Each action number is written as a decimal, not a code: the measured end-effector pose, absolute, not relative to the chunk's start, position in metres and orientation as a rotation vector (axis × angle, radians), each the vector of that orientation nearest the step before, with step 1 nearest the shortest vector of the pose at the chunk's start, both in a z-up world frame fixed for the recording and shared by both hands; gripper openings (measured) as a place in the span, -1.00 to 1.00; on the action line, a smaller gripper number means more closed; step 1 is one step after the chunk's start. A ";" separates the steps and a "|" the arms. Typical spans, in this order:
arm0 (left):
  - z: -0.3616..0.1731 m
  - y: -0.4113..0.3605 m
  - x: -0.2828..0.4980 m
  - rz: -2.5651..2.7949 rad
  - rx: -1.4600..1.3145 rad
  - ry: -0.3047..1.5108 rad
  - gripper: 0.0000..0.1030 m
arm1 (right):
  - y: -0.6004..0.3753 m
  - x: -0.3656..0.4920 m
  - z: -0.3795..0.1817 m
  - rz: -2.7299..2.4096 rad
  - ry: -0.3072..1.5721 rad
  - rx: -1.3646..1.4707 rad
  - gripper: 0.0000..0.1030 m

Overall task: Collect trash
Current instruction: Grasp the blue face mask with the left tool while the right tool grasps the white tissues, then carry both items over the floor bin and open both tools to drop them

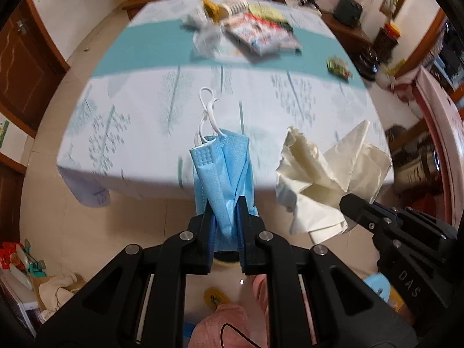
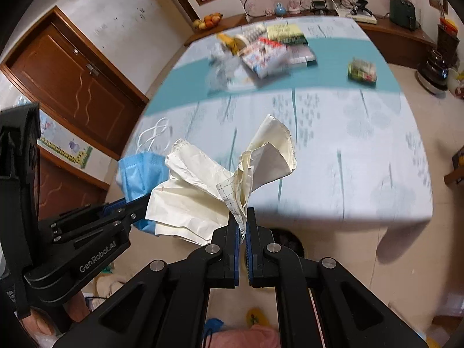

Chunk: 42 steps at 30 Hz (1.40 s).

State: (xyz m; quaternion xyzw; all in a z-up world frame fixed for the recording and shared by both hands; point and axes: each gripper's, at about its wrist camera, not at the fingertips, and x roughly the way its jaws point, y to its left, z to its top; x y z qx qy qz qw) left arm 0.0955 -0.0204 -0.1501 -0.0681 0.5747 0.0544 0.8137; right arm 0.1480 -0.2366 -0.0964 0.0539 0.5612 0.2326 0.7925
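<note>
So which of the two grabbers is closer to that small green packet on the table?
Right. The right gripper sits on the green packet's side; the left gripper is further left.

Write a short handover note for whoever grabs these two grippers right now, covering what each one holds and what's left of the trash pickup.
Left gripper: shut on the blue face mask, lifted clear of the table.
Right gripper: shut on the crumpled paper, also off the table, close beside the mask.
Done: both pieces picked up and held past the table's near edge, above the floor.
Left: drop both into a bin; a dark round opening shows below the right gripper, but I cannot tell it is one. A clear plastic bag, packets and a small wrapper lie at the far end.
</note>
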 end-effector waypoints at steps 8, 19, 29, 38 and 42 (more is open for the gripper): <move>-0.232 -0.033 0.056 0.024 -0.161 1.347 -0.80 | -0.243 0.083 -0.170 0.429 1.311 0.107 -0.93; -0.372 -0.035 0.034 -0.028 -0.172 1.477 -0.80 | -0.257 0.054 -0.310 0.337 1.447 0.158 -0.93; -0.506 -0.023 0.041 -0.011 -0.224 1.573 -0.79 | -0.259 0.058 -0.460 0.291 1.563 0.206 -0.93; -0.565 -0.013 0.063 0.010 -0.230 1.576 -0.24 | -0.250 0.083 -0.549 0.291 1.611 0.233 -0.84; -0.573 -0.009 0.065 0.013 -0.228 1.564 -0.09 | -0.241 0.096 -0.562 0.289 1.575 0.233 0.00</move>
